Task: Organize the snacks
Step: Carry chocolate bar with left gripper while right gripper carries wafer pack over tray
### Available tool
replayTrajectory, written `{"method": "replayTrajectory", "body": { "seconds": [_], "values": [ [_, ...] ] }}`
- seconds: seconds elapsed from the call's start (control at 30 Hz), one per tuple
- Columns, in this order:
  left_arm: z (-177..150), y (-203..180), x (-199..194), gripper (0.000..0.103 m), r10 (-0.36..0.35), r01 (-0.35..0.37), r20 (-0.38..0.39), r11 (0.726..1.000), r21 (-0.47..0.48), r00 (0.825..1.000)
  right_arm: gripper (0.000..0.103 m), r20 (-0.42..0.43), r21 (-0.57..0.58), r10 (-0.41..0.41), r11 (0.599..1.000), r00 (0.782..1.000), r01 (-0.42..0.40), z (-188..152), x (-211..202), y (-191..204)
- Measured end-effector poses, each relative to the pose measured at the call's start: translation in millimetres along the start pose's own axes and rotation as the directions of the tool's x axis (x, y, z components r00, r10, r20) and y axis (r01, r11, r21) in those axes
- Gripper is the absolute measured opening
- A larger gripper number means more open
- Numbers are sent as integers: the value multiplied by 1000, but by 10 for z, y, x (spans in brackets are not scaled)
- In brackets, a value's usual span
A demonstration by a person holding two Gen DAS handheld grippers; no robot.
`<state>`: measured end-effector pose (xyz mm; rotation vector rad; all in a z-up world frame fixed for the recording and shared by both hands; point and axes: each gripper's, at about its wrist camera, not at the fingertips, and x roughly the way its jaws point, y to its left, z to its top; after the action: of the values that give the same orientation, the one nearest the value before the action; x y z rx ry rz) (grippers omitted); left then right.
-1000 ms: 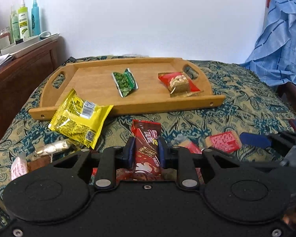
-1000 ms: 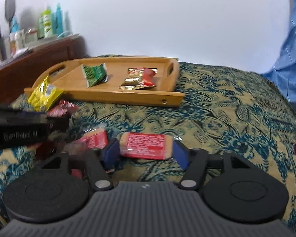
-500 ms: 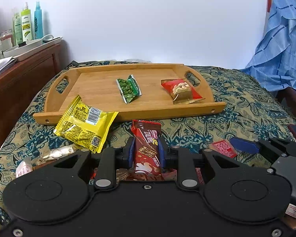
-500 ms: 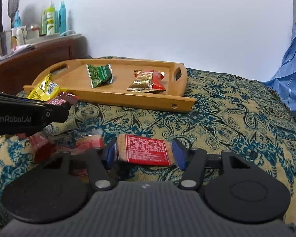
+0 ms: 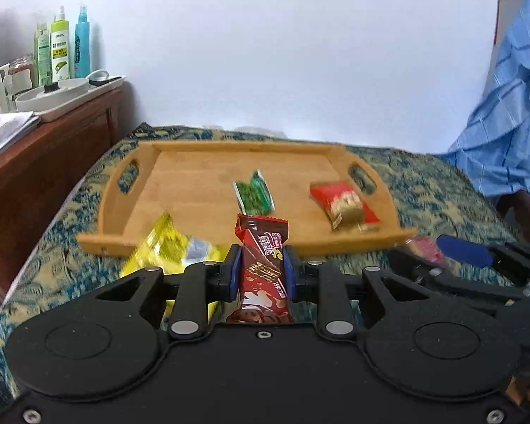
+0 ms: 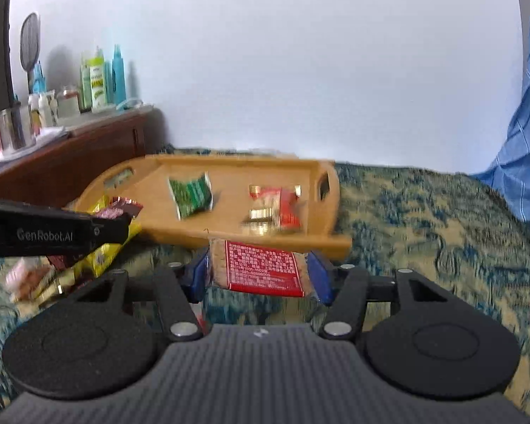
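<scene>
From the left wrist, the left gripper [image 5: 261, 275] is clamped narrowly on a brown wafer bar [image 5: 262, 272] held upright before the near rim of the wooden tray [image 5: 194, 190]; gripped low, its tall top could snag that rim. From the right wrist, the right gripper [image 6: 259, 275], having just closed in, pinches a red cracker pack [image 6: 261, 270] by its ends, above the bedspread [image 6: 424, 219]; the slick wrapper could buckle and slip out.

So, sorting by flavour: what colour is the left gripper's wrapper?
Dark reddish-brown wrapper, clearest in the left wrist view.

Both held snack packets [image 5: 261, 265] [image 6: 261, 270] lifted off bedspread [image 6: 424, 219].
</scene>
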<state>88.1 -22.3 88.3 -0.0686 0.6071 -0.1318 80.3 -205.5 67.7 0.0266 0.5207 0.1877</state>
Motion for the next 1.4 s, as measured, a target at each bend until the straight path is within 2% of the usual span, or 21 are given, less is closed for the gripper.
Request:
{"method": "replayTrajectory", "body": {
  "seconds": [0.17, 0.27, 0.4, 0.47, 0.6, 0.73, 0.9, 1.1, 1.4],
  "values": [
    [386, 159, 84, 23, -9, 9, 13, 999, -46, 1000, 60, 33, -17, 11, 1000, 999, -11, 505, 70, -68],
    [593, 277, 201, 23, -22, 23, 13, 997, -80, 1000, 61, 33, 11, 30, 999, 999, -31, 757, 208, -121],
    [774, 467, 429, 23, -32, 29, -15, 990, -139, 999, 61, 55, 26, 102, 994, 993, -103, 939, 418, -128],
    [814, 547, 553, 23, -26, 21, -30, 987, -162, 999, 61, 57, 12, 135, 991, 989, -136, 970, 535, -99],
    [809, 648, 794, 23, -6, -3, -54, 985, -170, 999, 61, 34, -52, 146, 988, 989, -144, 962, 794, -13],
    [774, 706, 1042, 23, 2, -18, -87, 983, -185, 996, 61, -8, -82, 107, 991, 994, -107, 939, 1095, 11],
    [776, 735, 1333, 23, -13, -8, -106, 980, -198, 994, 61, -56, -9, 58, 998, 997, -59, 979, 1448, -116],
    [758, 750, 1598, 23, -10, -19, -127, 975, -221, 992, 61, -115, -33, 14, 999, 993, -18, 924, 1746, -160],
    [681, 731, 1753, 23, -4, -26, -145, 979, -202, 989, 62, -172, -66, 16, 997, 985, -28, 912, 1995, -147]
  ]
}}
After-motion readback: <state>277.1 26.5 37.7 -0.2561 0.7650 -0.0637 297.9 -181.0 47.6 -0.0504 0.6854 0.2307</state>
